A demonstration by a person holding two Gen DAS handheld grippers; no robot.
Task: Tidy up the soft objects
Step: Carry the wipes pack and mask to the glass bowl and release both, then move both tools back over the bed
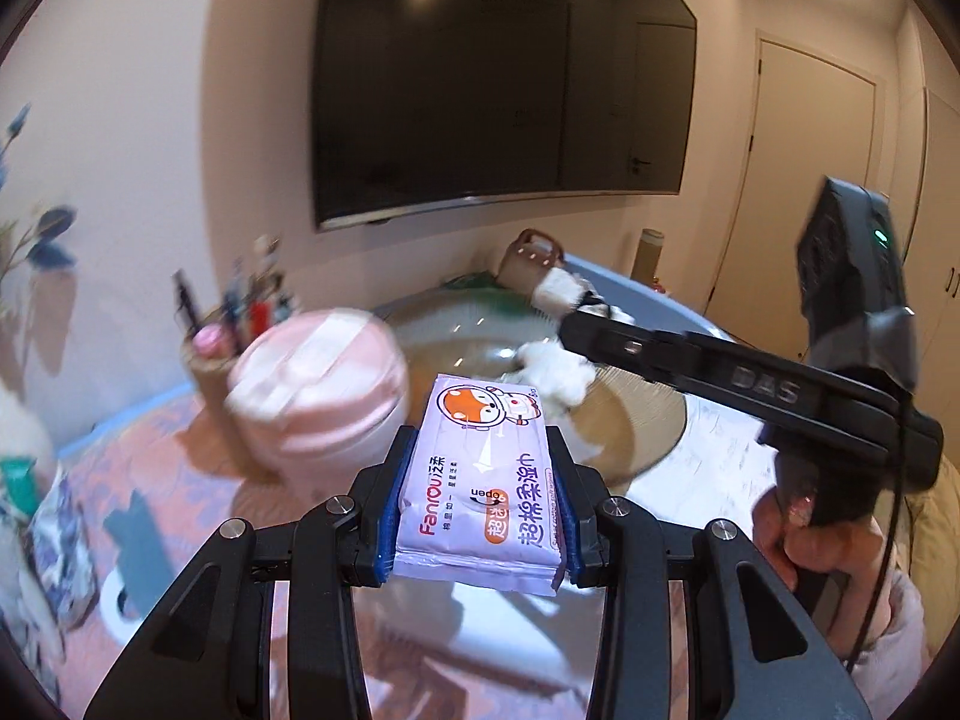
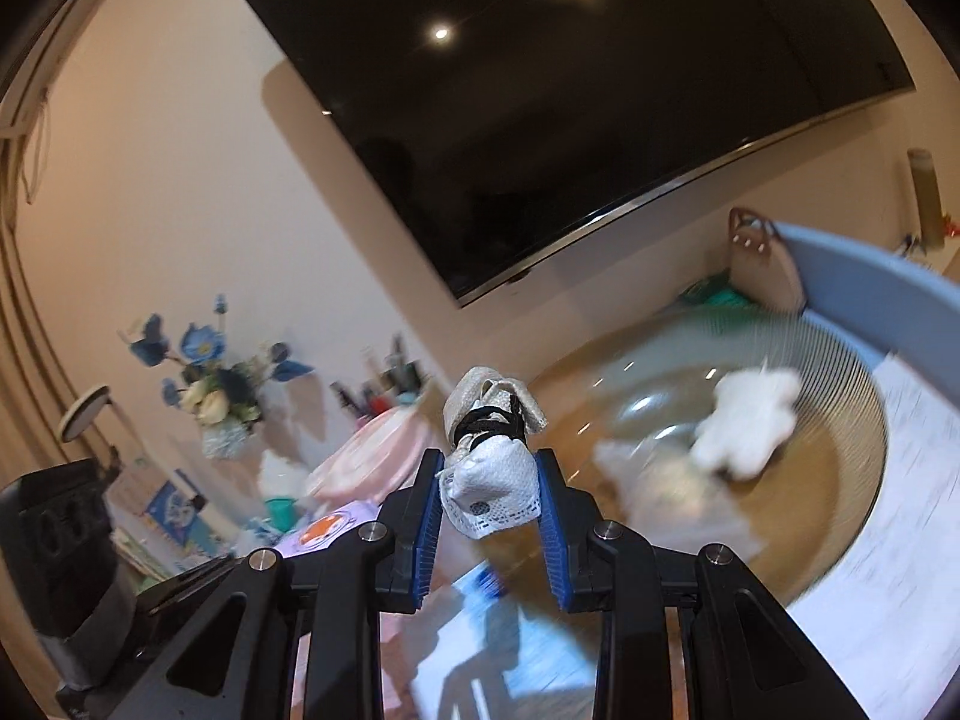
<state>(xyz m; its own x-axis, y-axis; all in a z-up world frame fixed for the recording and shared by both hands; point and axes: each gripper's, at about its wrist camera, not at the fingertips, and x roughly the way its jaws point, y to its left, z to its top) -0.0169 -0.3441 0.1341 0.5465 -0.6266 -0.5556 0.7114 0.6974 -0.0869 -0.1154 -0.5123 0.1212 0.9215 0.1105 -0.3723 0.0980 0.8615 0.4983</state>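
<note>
Left wrist view shows the left gripper [image 1: 480, 498] with its jaws clenched on a pack of wet wipes [image 1: 486, 480], held flat between the blue pads above the counter [image 1: 720, 456]. The right gripper [image 1: 576, 324] reaches in from the right side of this picture, over a big glass bowl [image 1: 648, 420] where a white plush toy [image 1: 555, 372] lies. In the right wrist view the right gripper [image 2: 489, 498] has its jaws grasping a small white cloth bundle [image 2: 489, 480] tied with black string, lifted in the air, with the bowl [image 2: 840, 480] and the plush toy [image 2: 747, 426] to the right of it.

I judge both hands are in the carrying step, each with one soft thing. The next move, I think, calls for bringing them over the bowl and releasing gently, without collision between the two grippers.

Only the left view shows a hand [image 1: 804, 534] on the right gripper's handle and the printing of the wipes. Only the right view shows the blue flowers [image 2: 210, 372] and what the bundle really looks like
</note>
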